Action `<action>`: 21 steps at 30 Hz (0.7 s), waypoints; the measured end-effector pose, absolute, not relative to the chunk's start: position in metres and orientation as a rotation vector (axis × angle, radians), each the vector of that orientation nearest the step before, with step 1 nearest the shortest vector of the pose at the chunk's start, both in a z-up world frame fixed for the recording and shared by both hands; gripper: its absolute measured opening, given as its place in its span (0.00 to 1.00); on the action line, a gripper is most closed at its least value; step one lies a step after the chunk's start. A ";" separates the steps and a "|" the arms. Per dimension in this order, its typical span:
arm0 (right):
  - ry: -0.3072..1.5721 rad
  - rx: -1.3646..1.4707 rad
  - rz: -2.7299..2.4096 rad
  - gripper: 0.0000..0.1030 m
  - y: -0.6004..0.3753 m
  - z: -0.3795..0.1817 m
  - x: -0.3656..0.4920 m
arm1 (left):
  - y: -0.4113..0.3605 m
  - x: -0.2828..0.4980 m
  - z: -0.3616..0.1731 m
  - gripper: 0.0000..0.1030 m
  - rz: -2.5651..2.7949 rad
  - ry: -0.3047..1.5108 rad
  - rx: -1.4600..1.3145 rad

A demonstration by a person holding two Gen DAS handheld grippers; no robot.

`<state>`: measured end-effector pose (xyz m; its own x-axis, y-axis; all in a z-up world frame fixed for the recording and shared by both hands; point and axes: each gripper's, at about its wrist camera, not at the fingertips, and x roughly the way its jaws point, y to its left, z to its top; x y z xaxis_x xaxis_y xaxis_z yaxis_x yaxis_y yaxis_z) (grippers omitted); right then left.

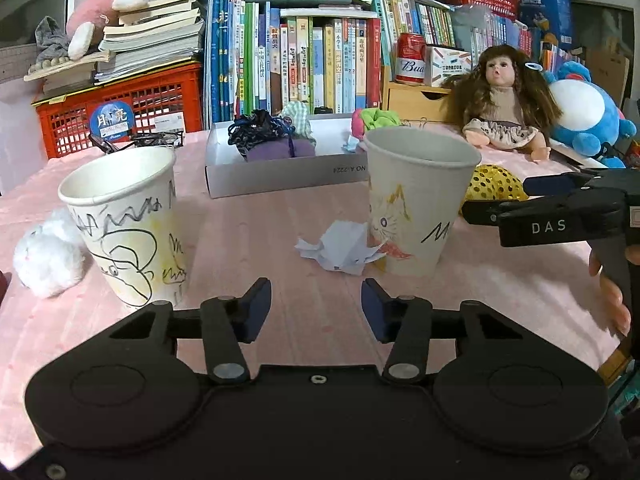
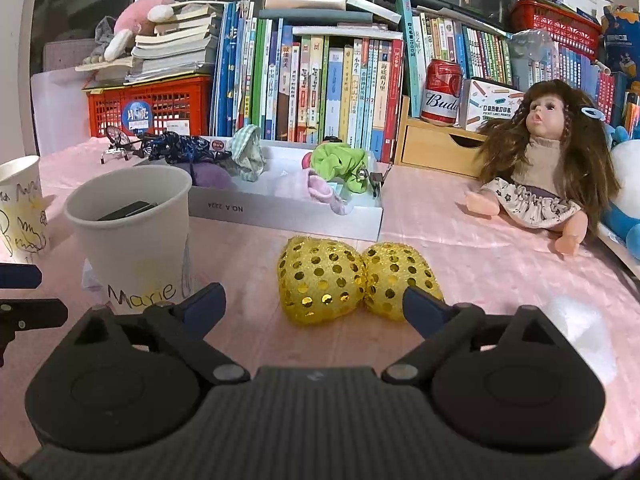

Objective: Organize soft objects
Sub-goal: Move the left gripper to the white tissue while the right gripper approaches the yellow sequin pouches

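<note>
Right wrist view shows right tongs [image 2: 314,306] spread wide w/ nothing held, approaching the gold sequin bow [image 2: 358,278] on the pink bench [image 2: 500,264]; left tongs [image 1: 316,308] also wide, empty; next probably: advance, close on bow, carry to white box [image 2: 288,210].

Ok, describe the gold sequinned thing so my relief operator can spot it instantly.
Start at the shallow white box on the pink tablecloth. Just in front of it, right of the "Marie" paper cup, lies the gold bow, between the open right claw. It is the only shiny, sequin-dotted, two-lobed item there.
</note>
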<state>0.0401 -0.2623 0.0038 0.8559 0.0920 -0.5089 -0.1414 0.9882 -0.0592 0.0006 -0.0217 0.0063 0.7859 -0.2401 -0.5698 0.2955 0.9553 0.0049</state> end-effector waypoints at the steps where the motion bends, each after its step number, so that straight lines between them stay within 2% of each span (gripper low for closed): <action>1: 0.532 -0.099 0.120 0.96 -0.262 0.004 0.041 | -0.022 0.001 0.006 0.46 -0.290 0.600 0.095; 8: 0.543 -0.112 0.109 0.93 -0.261 0.005 0.046 | -0.028 0.012 0.007 0.46 -0.293 0.594 0.085; 15: 0.544 -0.181 0.099 0.93 -0.260 0.013 0.058 | -0.037 0.028 0.012 0.53 -0.298 0.571 0.115; 20: 0.573 -0.221 0.101 0.93 -0.262 0.008 0.073 | -0.043 0.033 0.008 0.52 -0.331 0.590 0.135; 21: 0.578 -0.220 0.103 0.93 -0.262 0.007 0.075 | -0.044 0.034 0.008 0.47 -0.338 0.592 0.132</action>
